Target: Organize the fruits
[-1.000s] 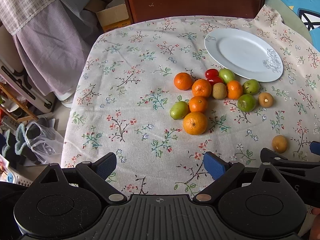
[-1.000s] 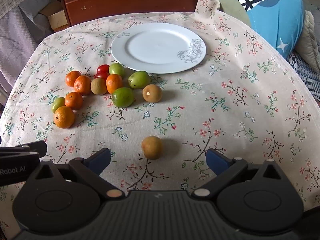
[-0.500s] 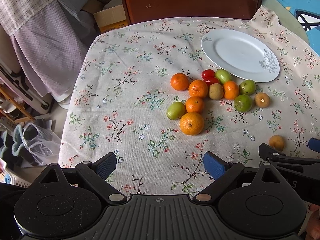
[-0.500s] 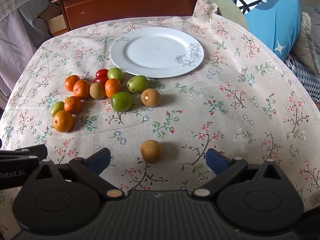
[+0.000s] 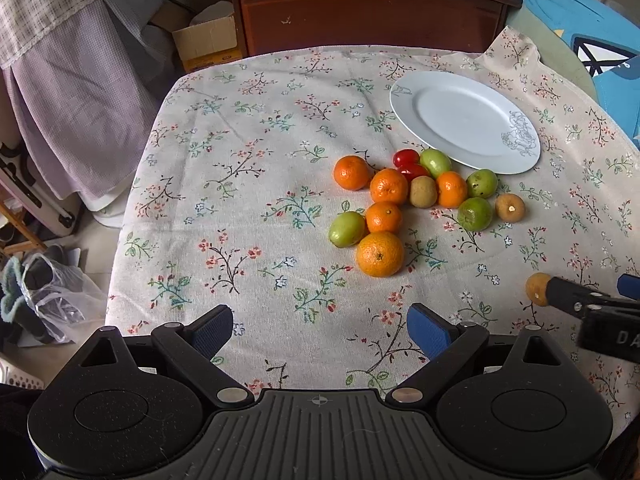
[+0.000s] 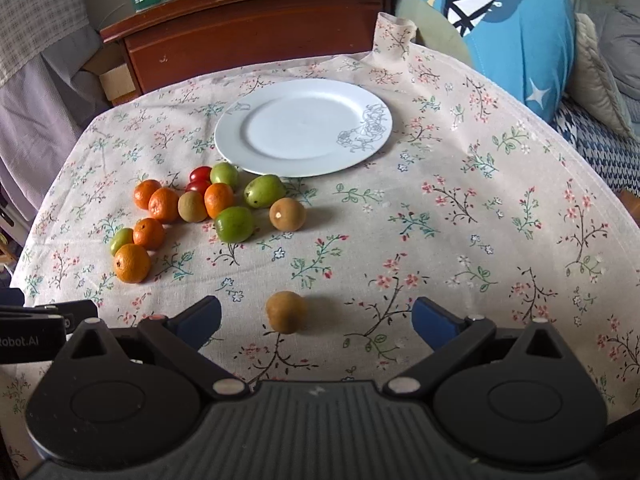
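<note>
Left gripper (image 5: 320, 330): wide open, held nothing.
Right gripper (image 6: 316, 316): wide open, lone brown fruit (image 6: 285, 312) between its fingers, maybe not touching.
Fruit pile (image 6: 192, 208): left, near the plate (image 6: 304, 126).
Hidden: brown fruit half covered in the left view.

Both cameras sit low behind their own fingers and look forward and down across the flowered tablecloth (image 5: 248, 184) toward the white plate (image 5: 464, 120). The left wrist view stands to the left of the plate and further from it, so the plate lies upper right. The right wrist view faces the plate (image 6: 304, 126) almost head-on, nearer to it. Both views share the plate, the fruit cluster (image 5: 384, 204) just before it, and the wooden cabinet (image 6: 256, 44) behind it.
</note>
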A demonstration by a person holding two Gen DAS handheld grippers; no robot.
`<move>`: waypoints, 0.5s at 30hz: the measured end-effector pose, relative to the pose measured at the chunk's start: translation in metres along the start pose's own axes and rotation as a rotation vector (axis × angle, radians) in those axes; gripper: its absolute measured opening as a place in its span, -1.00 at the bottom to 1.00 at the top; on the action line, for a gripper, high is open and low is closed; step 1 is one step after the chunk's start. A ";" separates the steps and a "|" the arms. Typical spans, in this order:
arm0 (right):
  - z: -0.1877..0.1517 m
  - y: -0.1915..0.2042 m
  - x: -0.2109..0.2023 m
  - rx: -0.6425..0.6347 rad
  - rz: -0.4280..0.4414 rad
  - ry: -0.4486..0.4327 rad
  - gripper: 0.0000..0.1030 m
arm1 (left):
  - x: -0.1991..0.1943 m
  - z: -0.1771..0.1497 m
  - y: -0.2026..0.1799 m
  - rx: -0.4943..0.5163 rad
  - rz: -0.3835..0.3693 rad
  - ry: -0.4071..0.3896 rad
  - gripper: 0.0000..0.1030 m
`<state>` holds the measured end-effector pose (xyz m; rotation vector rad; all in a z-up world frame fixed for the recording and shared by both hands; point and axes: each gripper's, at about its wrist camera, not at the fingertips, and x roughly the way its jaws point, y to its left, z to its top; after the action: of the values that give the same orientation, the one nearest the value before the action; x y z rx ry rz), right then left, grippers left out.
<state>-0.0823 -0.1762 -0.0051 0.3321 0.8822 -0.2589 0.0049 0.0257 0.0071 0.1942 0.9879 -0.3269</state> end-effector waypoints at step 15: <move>-0.018 -0.021 -0.011 0.050 -0.010 0.004 0.80 | 0.015 0.005 0.003 0.080 -0.104 -0.048 0.85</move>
<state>-0.1092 -0.1875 -0.0107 0.3749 0.8827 -0.2905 0.0177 0.0244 -0.0032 0.2070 0.9404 -0.4643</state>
